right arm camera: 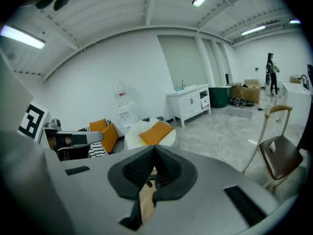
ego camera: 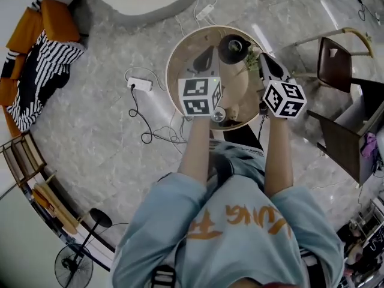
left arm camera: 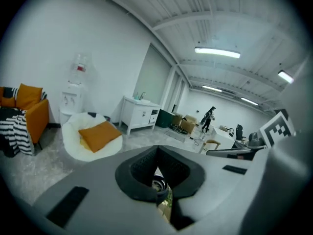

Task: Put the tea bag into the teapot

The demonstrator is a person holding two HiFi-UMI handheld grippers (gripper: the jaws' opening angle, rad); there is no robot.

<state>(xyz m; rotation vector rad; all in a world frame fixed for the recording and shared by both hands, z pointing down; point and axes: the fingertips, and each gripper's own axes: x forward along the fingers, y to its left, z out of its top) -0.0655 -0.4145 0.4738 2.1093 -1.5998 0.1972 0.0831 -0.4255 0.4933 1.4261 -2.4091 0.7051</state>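
A dark teapot point(ego camera: 233, 48) stands at the far side of the round wooden table point(ego camera: 183, 56). I cannot make out a tea bag in any view. My left gripper point(ego camera: 207, 54) hovers over the table just left of the teapot, its jaws shut with nothing between them point(left arm camera: 157, 151). My right gripper point(ego camera: 264, 59) is at the table's right edge, just right of the teapot, also shut and empty point(right arm camera: 153, 152). Both gripper views look level across the room, not down at the table.
A small round glass object point(ego camera: 218, 114) sits at the table's near edge; it shows below the left jaws point(left arm camera: 157, 184). A small plant point(ego camera: 252, 63) stands by the teapot. A brown chair point(ego camera: 333, 62) is at the right, and a power strip point(ego camera: 140, 84) with cables lies on the floor at the left.
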